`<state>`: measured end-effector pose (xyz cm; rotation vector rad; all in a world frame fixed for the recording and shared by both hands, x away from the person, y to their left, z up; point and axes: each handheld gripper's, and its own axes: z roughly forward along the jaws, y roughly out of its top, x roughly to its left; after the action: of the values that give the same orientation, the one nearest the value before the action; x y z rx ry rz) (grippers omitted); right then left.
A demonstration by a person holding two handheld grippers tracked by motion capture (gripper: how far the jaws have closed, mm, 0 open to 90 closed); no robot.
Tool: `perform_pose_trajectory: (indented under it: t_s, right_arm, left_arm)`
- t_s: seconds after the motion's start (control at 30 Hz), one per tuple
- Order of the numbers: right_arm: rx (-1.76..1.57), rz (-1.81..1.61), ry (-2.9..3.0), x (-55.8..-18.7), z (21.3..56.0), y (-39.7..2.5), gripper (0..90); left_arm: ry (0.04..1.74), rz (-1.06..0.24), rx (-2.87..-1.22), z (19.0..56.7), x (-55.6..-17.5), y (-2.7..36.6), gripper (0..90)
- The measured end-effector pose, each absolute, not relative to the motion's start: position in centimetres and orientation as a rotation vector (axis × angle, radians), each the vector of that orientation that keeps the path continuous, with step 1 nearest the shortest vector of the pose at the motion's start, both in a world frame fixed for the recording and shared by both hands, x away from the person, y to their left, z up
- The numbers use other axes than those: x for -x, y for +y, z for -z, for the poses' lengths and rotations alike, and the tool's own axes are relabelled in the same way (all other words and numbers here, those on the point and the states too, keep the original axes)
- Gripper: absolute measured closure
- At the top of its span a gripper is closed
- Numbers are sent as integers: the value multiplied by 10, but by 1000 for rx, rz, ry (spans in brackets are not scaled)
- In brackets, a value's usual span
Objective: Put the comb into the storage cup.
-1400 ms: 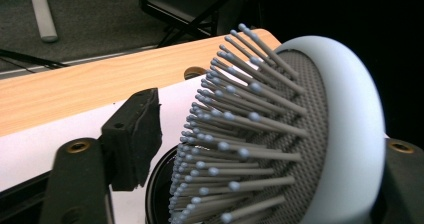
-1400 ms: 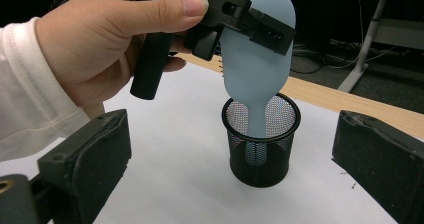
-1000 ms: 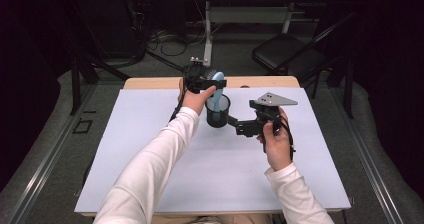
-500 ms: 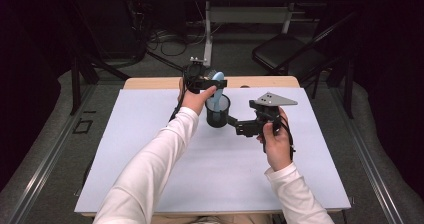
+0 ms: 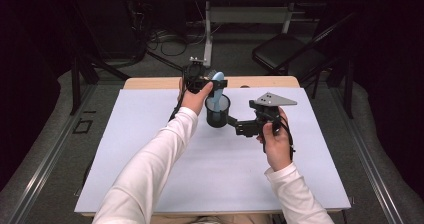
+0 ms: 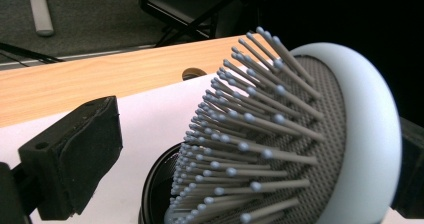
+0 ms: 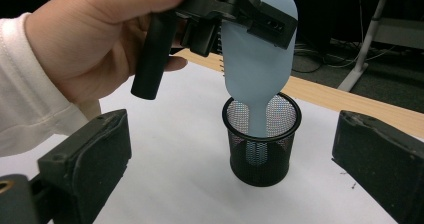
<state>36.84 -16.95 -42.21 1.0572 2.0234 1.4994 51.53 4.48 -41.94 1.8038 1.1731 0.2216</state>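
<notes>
On the white sheet (image 5: 150,149) that covers the wooden table (image 5: 150,82), the left gripper (image 5: 207,84) reaches forward over the far middle, the hand wrapped round its grip, and its jaws pinch the head of a pale blue hairbrush (image 7: 257,54). The brush handle hangs inside a black mesh cup (image 7: 261,139) standing upright. Just right of the cup, the right gripper (image 5: 235,124) lies low, jaws spread wide and empty. A dark chair (image 5: 290,56) stands beyond the table. No writing is readable.

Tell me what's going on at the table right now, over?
Left gripper around the blue hairbrush head, handle down inside the black mesh cup. Right gripper open beside the cup, apart from it. Nothing in the way on the white mat.
</notes>
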Motion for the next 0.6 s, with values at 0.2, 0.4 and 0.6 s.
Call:
perform_pose_trajectory:
  t_s: [0.2, 0.4, 0.6]
  right_arm:
    - [-1058, -1499, 2024, -368, 422, -169, 19]
    - [-1057, -1499, 2023, -368, 422, -170, 19]
    - [-1059, -1496, 2026, -368, 422, -169, 19]
  left_arm:
    - [1179, -214, -1796, 420, -515, 44, 4]
    - [1180, -217, -1791, 419, -515, 45, 4]
    - [1176, -217, -1800, 418, -515, 47, 4]
